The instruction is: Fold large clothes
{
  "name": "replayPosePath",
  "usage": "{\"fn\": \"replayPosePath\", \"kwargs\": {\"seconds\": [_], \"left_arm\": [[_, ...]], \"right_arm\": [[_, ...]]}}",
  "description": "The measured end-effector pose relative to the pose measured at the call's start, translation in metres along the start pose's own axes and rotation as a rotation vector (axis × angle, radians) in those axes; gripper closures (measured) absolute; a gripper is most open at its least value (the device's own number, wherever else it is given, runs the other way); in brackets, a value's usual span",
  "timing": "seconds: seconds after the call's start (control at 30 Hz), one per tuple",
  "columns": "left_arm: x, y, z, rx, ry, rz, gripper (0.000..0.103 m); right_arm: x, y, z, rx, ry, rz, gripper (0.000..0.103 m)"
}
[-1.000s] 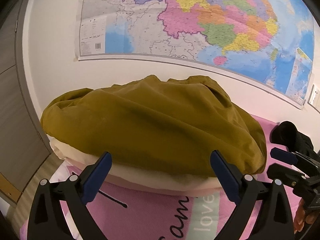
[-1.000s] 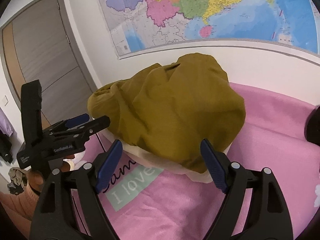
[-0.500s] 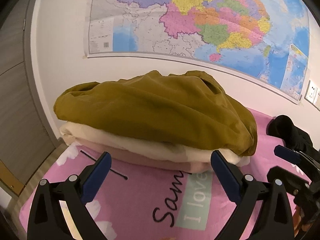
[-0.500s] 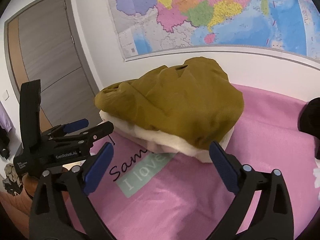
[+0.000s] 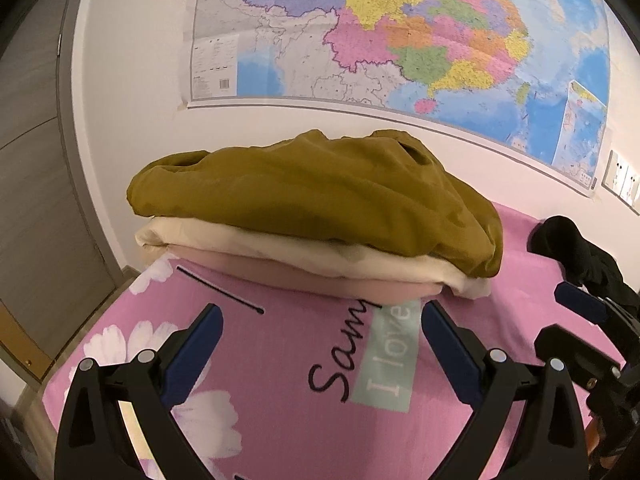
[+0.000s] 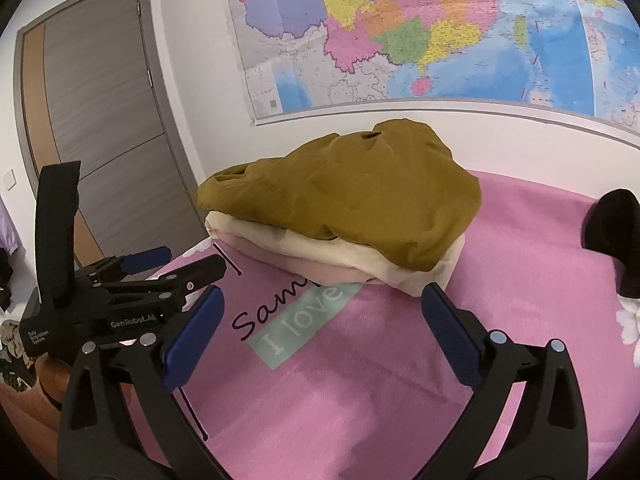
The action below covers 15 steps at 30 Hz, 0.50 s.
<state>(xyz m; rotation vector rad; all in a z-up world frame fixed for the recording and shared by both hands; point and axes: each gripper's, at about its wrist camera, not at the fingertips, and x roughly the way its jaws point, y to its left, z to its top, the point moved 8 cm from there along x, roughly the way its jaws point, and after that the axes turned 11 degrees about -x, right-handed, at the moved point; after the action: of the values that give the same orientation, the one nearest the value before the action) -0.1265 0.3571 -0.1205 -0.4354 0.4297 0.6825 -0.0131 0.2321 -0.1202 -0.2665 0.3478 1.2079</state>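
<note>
Ahead of our left tongs (image 5: 320,320) and right tongs (image 6: 320,304), both spread wide with nothing between the blue pads, we see a soft stack of folded clothes on the bed (image 6: 400,380). A rumpled, domed mustard garment (image 5: 320,196) lies over a smooth cream layer (image 5: 280,246) and a pale pink one (image 5: 320,276), on the bed's finely woven pink printed cover.
</note>
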Motion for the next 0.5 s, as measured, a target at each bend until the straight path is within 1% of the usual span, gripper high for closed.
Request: {"fn": "replayPosePath", "kwargs": {"seconds": [0.33, 0.5], "left_arm": [[-0.009, 0.004, -0.005, -0.012, -0.006, -0.009, 0.007], [-0.01, 0.002, -0.009, -0.013, 0.007, -0.02, 0.007]], "right_arm": [[-0.006, 0.011, -0.007, -0.012, 0.001, -0.011, 0.006], [-0.006, 0.011, -0.011, -0.008, 0.01, -0.014, 0.006]]}}
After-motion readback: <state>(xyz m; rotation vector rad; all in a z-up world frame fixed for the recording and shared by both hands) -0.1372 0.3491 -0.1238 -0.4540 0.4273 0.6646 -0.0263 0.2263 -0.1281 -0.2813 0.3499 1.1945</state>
